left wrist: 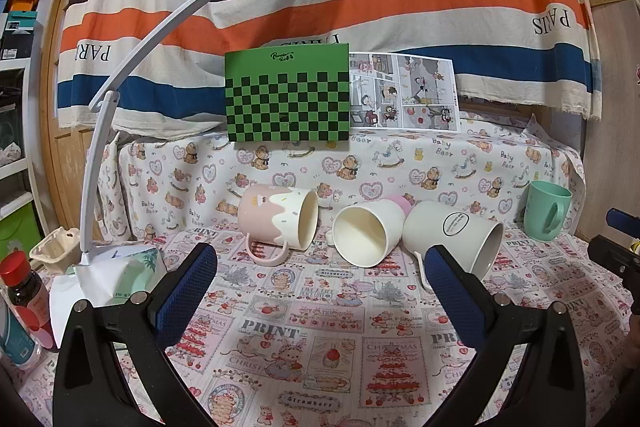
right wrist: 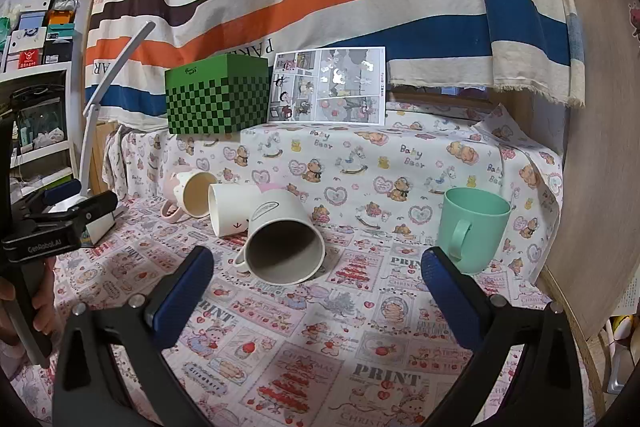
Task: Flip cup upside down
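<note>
Three cups lie on their sides on the patterned cloth: a pink-and-cream mug [left wrist: 276, 221] [right wrist: 192, 198], a plain white cup [left wrist: 368, 233] [right wrist: 232, 209], and a white mug with an oval label [left wrist: 452, 233] [right wrist: 282, 243]. A mint green mug [left wrist: 549, 211] [right wrist: 472, 229] stands upright at the right. My left gripper [left wrist: 320, 267] is open and empty, in front of the lying cups. My right gripper [right wrist: 318, 269] is open and empty; the labelled mug's mouth lies just beyond its fingers.
A green checkered box [left wrist: 287, 99] and a comic sheet [left wrist: 404, 91] stand on the raised ledge behind. A white desk lamp [left wrist: 100, 155], a tissue box [left wrist: 120, 279] and a red-capped bottle [left wrist: 26, 291] sit left. A wooden panel [right wrist: 592, 147] bounds the right.
</note>
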